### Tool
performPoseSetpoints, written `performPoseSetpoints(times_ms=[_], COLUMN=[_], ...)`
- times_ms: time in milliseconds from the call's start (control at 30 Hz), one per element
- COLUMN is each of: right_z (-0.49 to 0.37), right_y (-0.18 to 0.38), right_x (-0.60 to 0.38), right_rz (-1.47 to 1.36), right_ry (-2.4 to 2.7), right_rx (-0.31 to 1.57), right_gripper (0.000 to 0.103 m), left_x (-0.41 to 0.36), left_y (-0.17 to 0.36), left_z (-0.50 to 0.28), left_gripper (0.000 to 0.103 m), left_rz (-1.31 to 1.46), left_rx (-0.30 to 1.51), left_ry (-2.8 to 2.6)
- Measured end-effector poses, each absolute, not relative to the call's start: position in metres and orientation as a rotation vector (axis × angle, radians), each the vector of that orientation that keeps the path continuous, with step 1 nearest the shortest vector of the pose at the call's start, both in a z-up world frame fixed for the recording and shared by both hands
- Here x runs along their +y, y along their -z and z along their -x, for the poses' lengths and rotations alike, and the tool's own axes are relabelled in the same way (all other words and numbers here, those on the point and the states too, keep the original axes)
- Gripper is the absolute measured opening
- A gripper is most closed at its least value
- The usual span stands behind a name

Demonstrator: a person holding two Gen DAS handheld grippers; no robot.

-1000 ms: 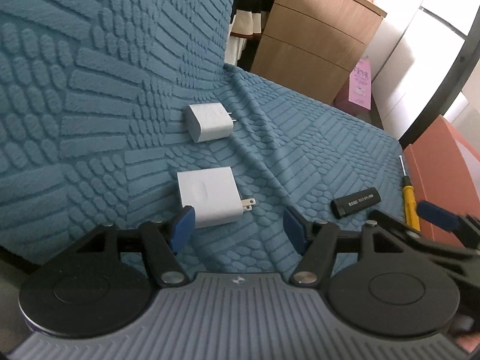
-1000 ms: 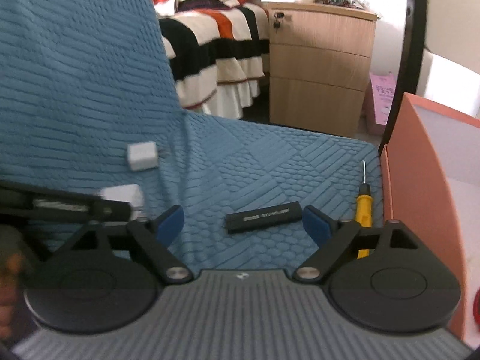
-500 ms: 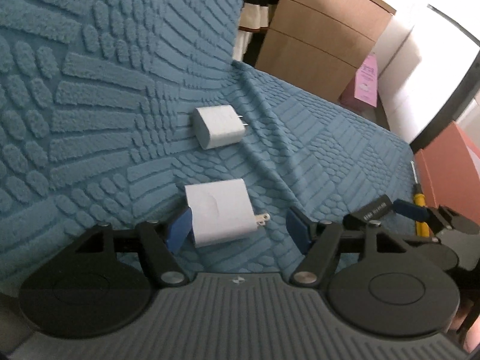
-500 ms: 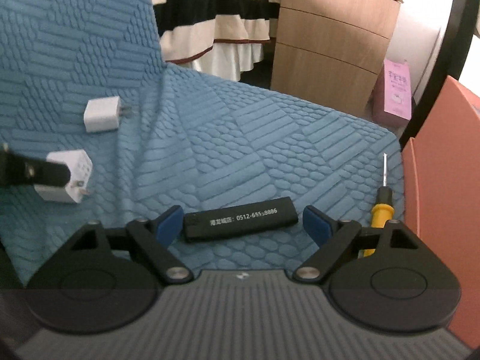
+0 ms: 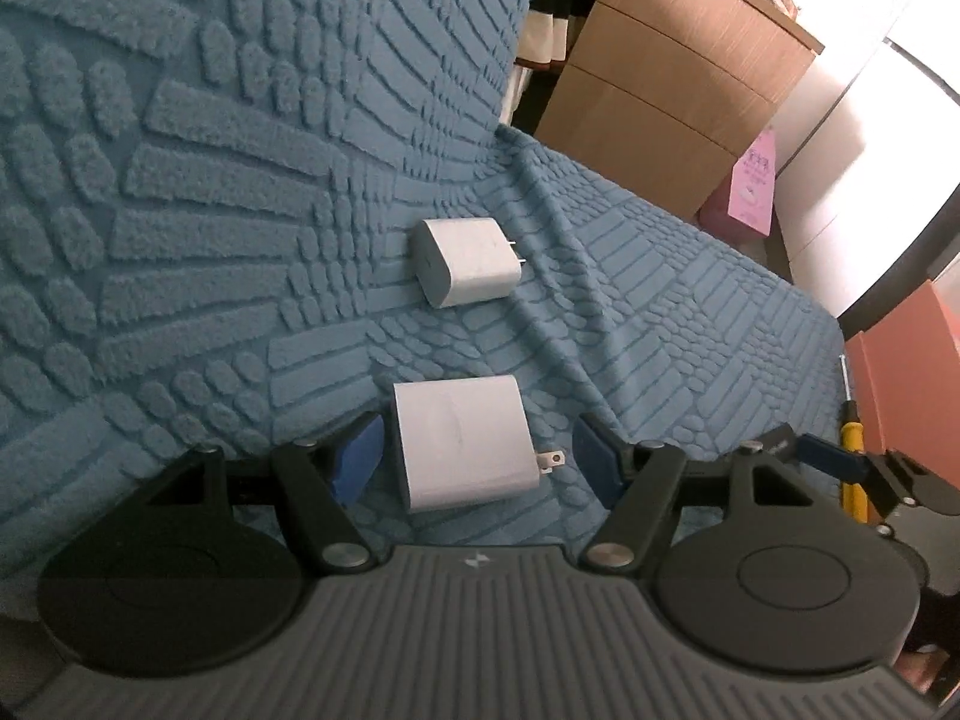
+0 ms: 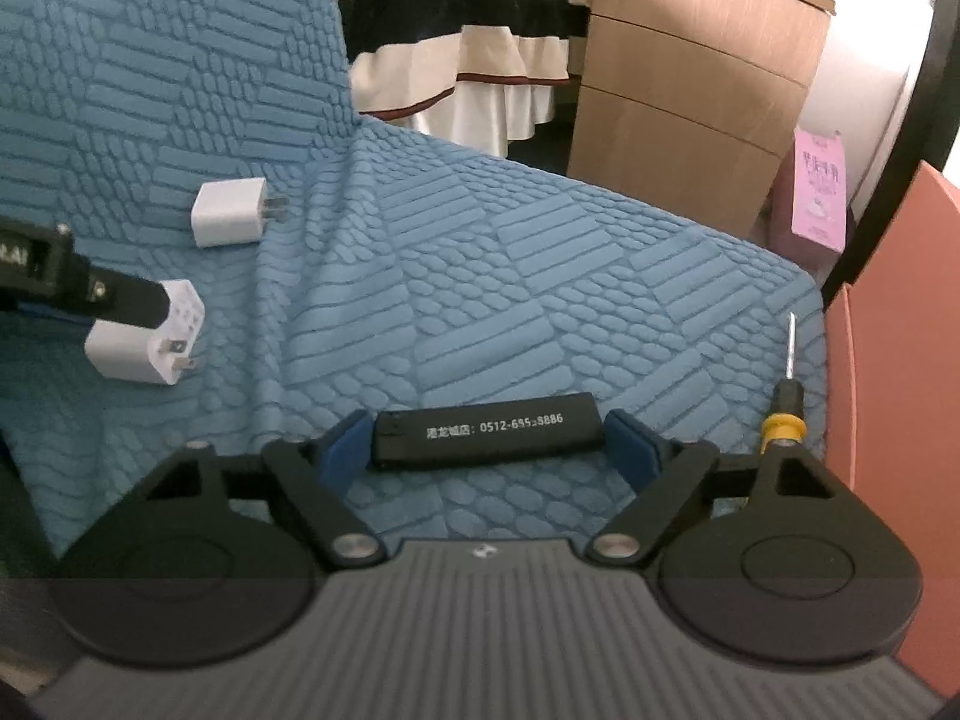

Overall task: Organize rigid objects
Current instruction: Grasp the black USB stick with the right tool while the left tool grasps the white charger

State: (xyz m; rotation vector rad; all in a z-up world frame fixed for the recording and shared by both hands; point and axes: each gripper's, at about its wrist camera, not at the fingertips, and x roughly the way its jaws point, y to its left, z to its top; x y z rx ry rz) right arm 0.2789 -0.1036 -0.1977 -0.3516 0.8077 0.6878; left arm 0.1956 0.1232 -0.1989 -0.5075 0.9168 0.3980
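Note:
On a blue textured cover lie two white plug chargers, a black lighter and a yellow screwdriver. My left gripper (image 5: pixel 477 459) is open, its blue pads on either side of the larger charger (image 5: pixel 465 443), not pressing it. The smaller charger (image 5: pixel 465 261) lies farther off. My right gripper (image 6: pixel 489 450) is open around the black lighter (image 6: pixel 486 431), pads beside its two ends. The yellow-handled screwdriver (image 6: pixel 783 396) lies to the lighter's right. In the right wrist view the larger charger (image 6: pixel 147 345) shows under the left gripper's finger (image 6: pixel 114 297), and the smaller charger (image 6: pixel 231 219) behind it.
An orange box (image 6: pixel 900 408) stands at the right edge of the cover. The cover rises into a steep backrest (image 5: pixel 240 120) on the left. A wooden drawer cabinet (image 6: pixel 690 78), a pink carton (image 6: pixel 819 198) and a striped bedspread (image 6: pixel 468 30) are beyond.
Both grippers have moved forward and down. The left one now straddles the larger charger and the right one straddles the black lighter. Both stayed open.

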Motion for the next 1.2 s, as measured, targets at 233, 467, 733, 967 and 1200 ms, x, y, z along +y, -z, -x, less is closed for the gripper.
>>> performPoseSetpoints(times_ms=[233, 467, 733, 967, 1200], right_z=[-0.273, -0.257, -0.239, -0.226, -0.225], right_y=[0.197, 0.193, 0.183, 0.187, 0.194], right_x=[-0.106, -0.111, -0.126, -0.123, -0.111], right_rz=[0.353, 0.426, 0.373, 0.359, 0.436], right_ry=[-0.688, -0.666, -0.667, -0.684, -0.734], right_rx=[0.808, 0.810, 0.860, 0.914, 0.901], right_gripper=[0.086, 0.086, 0.086, 0.086, 0.091], left_x=[0.128, 0.125, 0.126, 0.126, 0.127], left_y=[0.206, 0.211, 0.216, 0.222, 0.220], left_z=[-0.201, -0.201, -0.206, -0.208, -0.206], left_gripper=[0.074, 0.073, 0.073, 0.067, 0.062], left_rz=[0.524, 0.502, 0.515, 0.506, 0.519], left_rx=[0.933, 0.942, 0.936, 0.929, 0.928], left_ry=[-0.408, -0.426, -0.436, -0.461, -0.462])
